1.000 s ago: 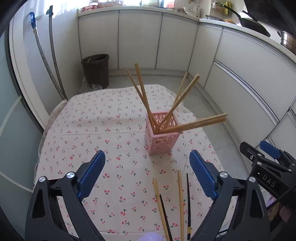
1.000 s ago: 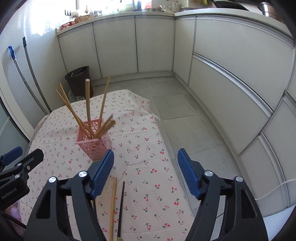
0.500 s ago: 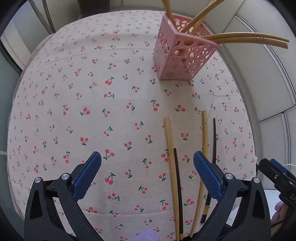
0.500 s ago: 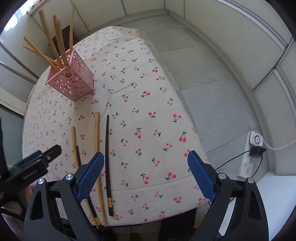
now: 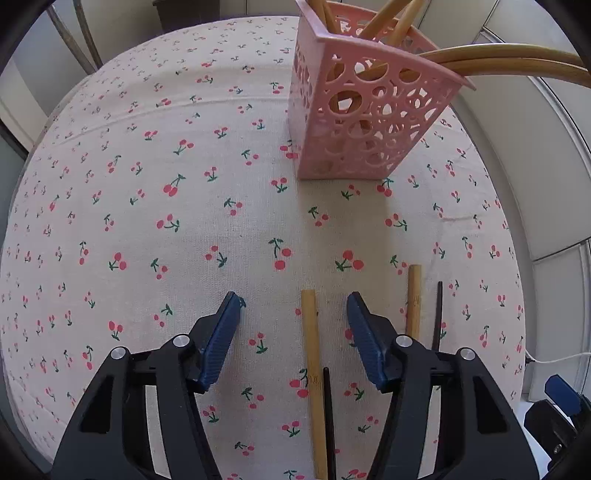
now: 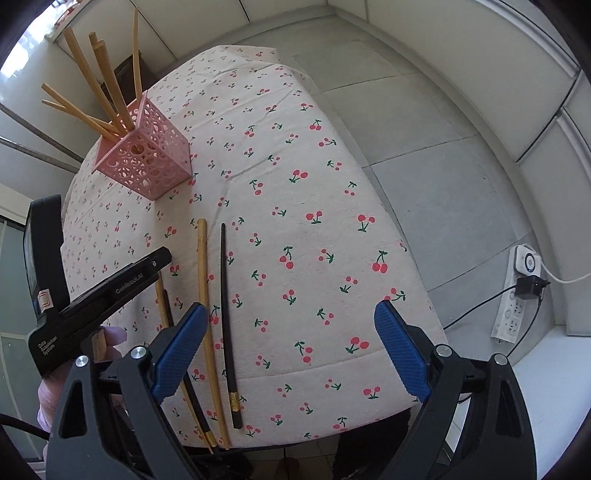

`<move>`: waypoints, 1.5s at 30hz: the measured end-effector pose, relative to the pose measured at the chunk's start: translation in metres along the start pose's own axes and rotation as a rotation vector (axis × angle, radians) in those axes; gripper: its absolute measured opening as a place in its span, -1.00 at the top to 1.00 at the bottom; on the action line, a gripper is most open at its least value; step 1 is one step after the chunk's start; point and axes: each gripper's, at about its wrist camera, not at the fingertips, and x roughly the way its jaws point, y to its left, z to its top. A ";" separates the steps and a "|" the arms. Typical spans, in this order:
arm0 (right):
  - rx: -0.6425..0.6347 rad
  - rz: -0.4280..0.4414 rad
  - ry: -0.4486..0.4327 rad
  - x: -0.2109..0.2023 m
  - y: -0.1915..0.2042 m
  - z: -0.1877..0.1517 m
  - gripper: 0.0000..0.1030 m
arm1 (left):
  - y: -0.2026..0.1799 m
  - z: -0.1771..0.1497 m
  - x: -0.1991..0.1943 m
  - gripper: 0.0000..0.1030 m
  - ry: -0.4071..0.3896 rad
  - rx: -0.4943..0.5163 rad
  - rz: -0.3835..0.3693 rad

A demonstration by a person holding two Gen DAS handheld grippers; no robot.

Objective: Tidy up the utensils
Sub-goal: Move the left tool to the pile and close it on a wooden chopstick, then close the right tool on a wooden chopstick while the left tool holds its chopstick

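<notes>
Four chopsticks lie parallel on the cloth [image 5: 147, 221] near the holder [image 5: 369, 122]; one bamboo chopstick [image 5: 312, 350] sits between the spread fingers of the left gripper [image 5: 293, 332], apparently positioned for pickup; the right gripper [image 6: 288, 347] hovers open, empty

grey floor tiles [image 6: 424, 155], white cabinet fronts [image 6: 461, 33], a white power strip [image 6: 517, 295] plugged in, daylight.

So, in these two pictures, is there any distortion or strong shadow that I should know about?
Left wrist view: fisheye bends the bamboo chopsticks leaning out of the pink holder into curves, and the holder throws a soft shadow toward the camera. Right wrist view: cabinet lines bow at the edges, the upper left corner is washed out, the tablecloth stays sharp.
</notes>
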 end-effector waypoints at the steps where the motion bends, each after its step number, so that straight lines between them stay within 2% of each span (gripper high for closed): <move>1: -0.001 0.001 0.000 0.000 0.000 0.000 -0.73 | -0.002 0.000 0.001 0.03 0.001 0.003 0.000; 7: -0.015 0.008 0.004 0.002 0.006 0.000 -0.73 | -0.021 0.005 0.008 0.12 -0.008 0.029 0.020; 9: -0.017 0.006 0.004 0.002 0.007 0.000 -0.73 | -0.026 0.005 0.007 0.32 -0.009 0.041 0.014; 10: -0.018 0.004 0.004 0.002 0.007 0.000 -0.73 | -0.030 0.004 0.008 0.51 -0.007 0.051 0.014; 15: -0.006 -0.001 0.005 0.004 0.004 0.000 -0.73 | -0.040 0.000 0.008 0.84 -0.006 0.067 0.006; 27: -0.018 0.001 -0.013 0.006 0.015 0.005 -0.73 | -0.003 -0.009 -0.011 0.87 -0.057 0.066 -0.026; 32: -0.037 -0.007 -0.039 0.020 0.034 0.018 -0.73 | 0.013 -0.013 -0.029 0.87 -0.081 0.048 -0.032; 36: -0.092 -0.051 -0.095 0.032 0.054 0.029 -0.73 | 0.023 -0.013 -0.042 0.87 -0.098 0.038 -0.035; 40: -0.125 -0.047 -0.114 0.042 0.073 0.037 -0.73 | 0.033 -0.009 -0.051 0.87 -0.110 0.030 -0.036; 43: -0.167 -0.069 -0.117 0.052 0.088 0.038 -0.60 | 0.039 -0.008 -0.054 0.87 -0.115 0.013 -0.033; 45: -0.196 -0.079 -0.100 0.061 0.096 0.037 -0.41 | 0.044 -0.007 -0.054 0.87 -0.118 0.002 -0.029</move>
